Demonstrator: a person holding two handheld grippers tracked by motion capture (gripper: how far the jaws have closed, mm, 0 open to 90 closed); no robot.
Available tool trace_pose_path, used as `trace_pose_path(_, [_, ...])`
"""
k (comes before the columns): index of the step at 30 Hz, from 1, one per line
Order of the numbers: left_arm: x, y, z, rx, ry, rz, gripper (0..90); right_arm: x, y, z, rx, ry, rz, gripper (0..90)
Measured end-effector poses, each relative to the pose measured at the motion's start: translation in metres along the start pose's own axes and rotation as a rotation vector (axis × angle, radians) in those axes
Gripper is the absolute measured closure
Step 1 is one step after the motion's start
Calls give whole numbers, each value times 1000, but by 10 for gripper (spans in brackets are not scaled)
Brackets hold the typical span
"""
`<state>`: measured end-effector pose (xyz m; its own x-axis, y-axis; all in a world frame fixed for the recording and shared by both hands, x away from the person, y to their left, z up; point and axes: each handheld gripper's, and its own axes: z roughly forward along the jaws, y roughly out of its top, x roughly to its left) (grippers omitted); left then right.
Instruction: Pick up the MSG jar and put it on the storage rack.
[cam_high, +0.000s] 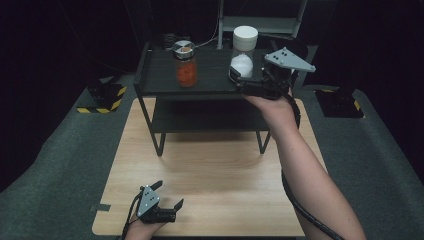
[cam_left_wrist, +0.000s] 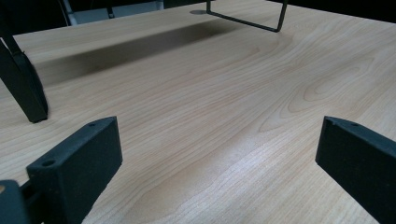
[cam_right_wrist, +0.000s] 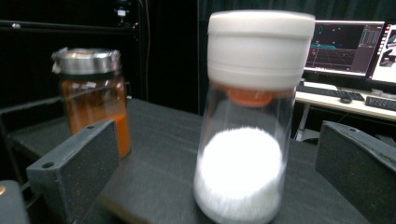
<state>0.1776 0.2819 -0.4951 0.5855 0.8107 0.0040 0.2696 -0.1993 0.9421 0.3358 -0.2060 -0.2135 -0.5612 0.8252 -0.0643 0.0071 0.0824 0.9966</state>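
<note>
A clear jar with a white lid (cam_high: 243, 52) (cam_right_wrist: 247, 121), part full of white powder, stands upright on the top of a black two-tier shelf (cam_high: 210, 82). My right gripper (cam_high: 239, 80) (cam_right_wrist: 215, 172) is open at the shelf's right front, its jaws either side of the jar's base and apart from it. A second jar with orange contents and a metal lid (cam_high: 185, 64) (cam_right_wrist: 93, 98) stands to the left on the same shelf. My left gripper (cam_high: 167, 196) (cam_left_wrist: 219, 163) rests open near the table's front edge, nothing between its jaws.
The shelf stands at the back of a light wooden table (cam_high: 210, 170); its legs (cam_left_wrist: 23, 84) show in the left gripper view. Monitors and a keyboard (cam_right_wrist: 355, 51) sit on a desk behind the shelf. Yellow-black marked stands (cam_high: 105, 97) flank the table.
</note>
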Motion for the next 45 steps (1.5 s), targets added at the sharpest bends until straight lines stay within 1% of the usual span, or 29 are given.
trace_pose_path(3, [1, 1, 0, 3, -2, 7, 7, 1, -7, -7, 8, 7, -6, 0])
trace_pose_path(6, [1, 0, 1, -2, 1, 0, 7, 2, -15, -13, 15, 10, -14, 0])
trace_pose_path(9, [1, 0, 0, -4, -1, 8, 7, 2, -22, -19, 27, 4, -28, 0])
trace_pose_path(15, [1, 0, 1, -3, -3, 11, 7, 3, -37, -30, 31, 8, -34, 0])
trace_pose_path(19, [2, 0, 2, -5, -4, 10, 7, 3, -48, -36, 44, 15, -38, 0])
trace_pose_path(29, [3, -1, 2, -13, -12, 6, 6, 4, -83, -51, 82, 39, -28, 0])
trace_pose_path(33, [4, -1, 2, -16, -11, 10, 6, 6, -96, -59, 94, 47, -43, 0])
trace_pose_path(41, [4, -2, 3, -22, -14, 2, 6, 5, -126, -75, 111, 76, -24, 0])
trace_pose_path(44, [6, -4, 2, -28, -19, 1, 6, 5, -140, -81, 120, 85, -6, 0])
trace_pose_path(45, [6, -4, 2, -29, -20, -1, 5, 5, -147, -84, 127, 92, -1, 0])
